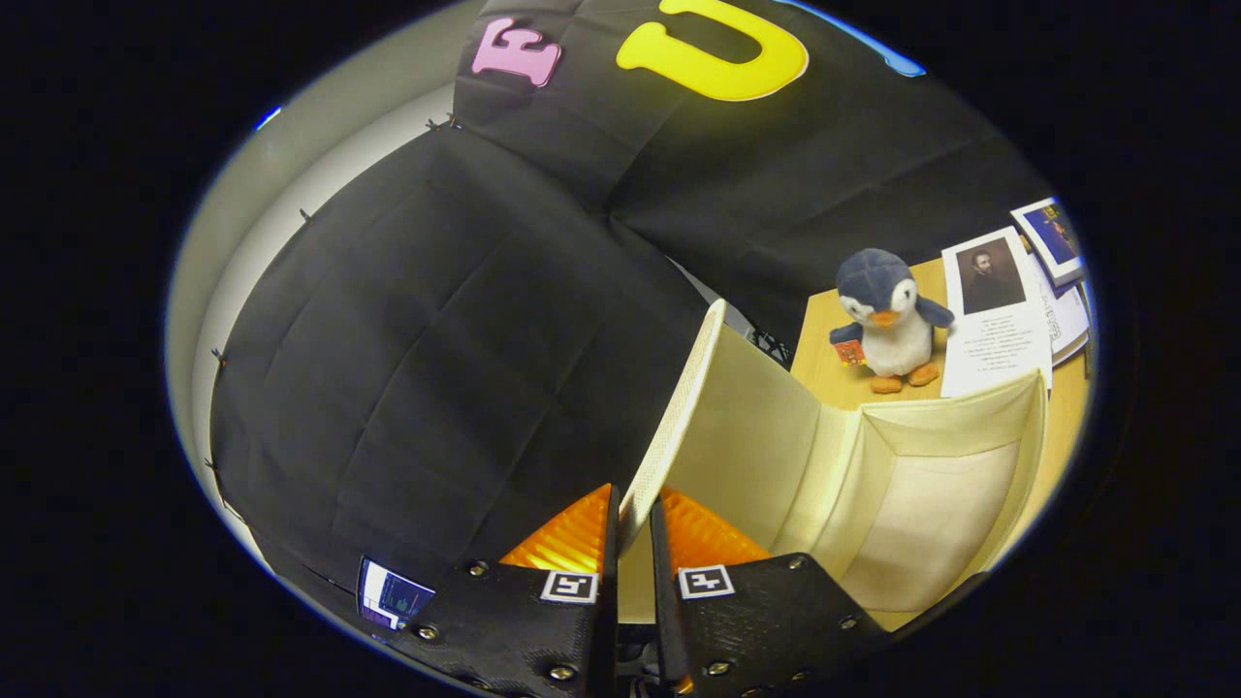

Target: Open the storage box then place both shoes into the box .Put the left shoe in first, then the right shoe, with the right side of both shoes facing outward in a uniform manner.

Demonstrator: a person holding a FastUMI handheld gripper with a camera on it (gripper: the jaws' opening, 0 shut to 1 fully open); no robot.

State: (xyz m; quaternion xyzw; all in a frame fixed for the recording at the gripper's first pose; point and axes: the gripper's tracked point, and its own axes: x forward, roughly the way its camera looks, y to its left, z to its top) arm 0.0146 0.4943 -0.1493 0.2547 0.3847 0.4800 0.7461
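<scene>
A cream fabric storage box (pixel 921 485) stands open on the wooden table, its inside bare. Its lid (pixel 737 427) is swung up and stands on edge, running from between my fingers toward the black wall. My gripper (pixel 632 523) is shut on the lid's near edge, one finger on each side of the thin flap. The box's cavity lies to the right of the fingers, just beyond them.
A plush penguin (pixel 887 320) stands on the wooden table (pixel 824 359) behind the box. Printed sheets with a portrait (pixel 994 310) and a small framed picture (pixel 1049 237) lie beside it. A small lit screen (pixel 393 596) sits low to the left of the fingers.
</scene>
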